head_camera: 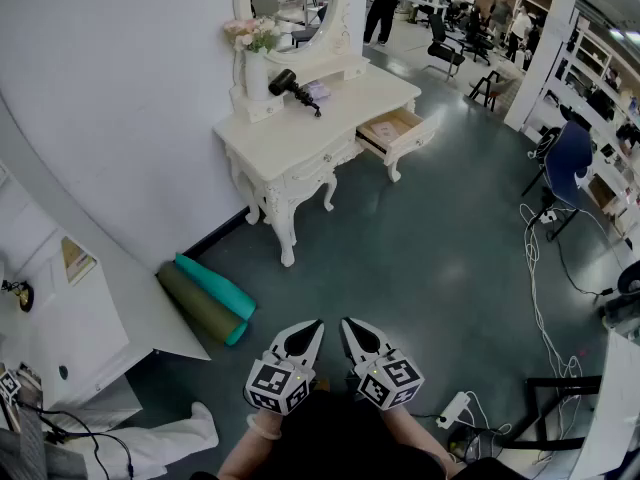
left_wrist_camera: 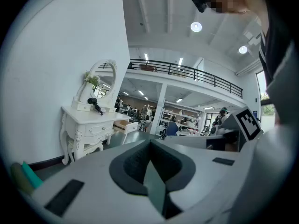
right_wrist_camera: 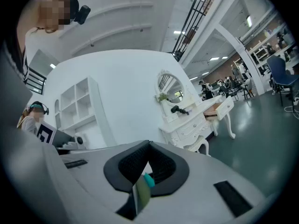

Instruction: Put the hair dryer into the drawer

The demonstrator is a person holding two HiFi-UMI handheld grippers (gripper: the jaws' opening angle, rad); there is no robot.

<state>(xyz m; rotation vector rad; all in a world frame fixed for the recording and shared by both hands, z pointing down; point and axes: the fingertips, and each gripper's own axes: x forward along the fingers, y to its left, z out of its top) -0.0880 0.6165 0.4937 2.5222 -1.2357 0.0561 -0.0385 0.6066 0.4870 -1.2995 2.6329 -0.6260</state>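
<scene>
Now your left claw and right claw sit side by side close to your body. Each is pinched shut on nothing and aimed roughly level across the floor. Well ahead of them and a little left, the dryer lies on the table, with the open drawer ahead to its right. Expect hard, slick plastic, probably barrel-heavy. Take it by the handle, close to the barrel.

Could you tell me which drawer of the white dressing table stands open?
The right-end drawer, pulled out with its wooden inside showing; the drawer beside it is shut.
</scene>
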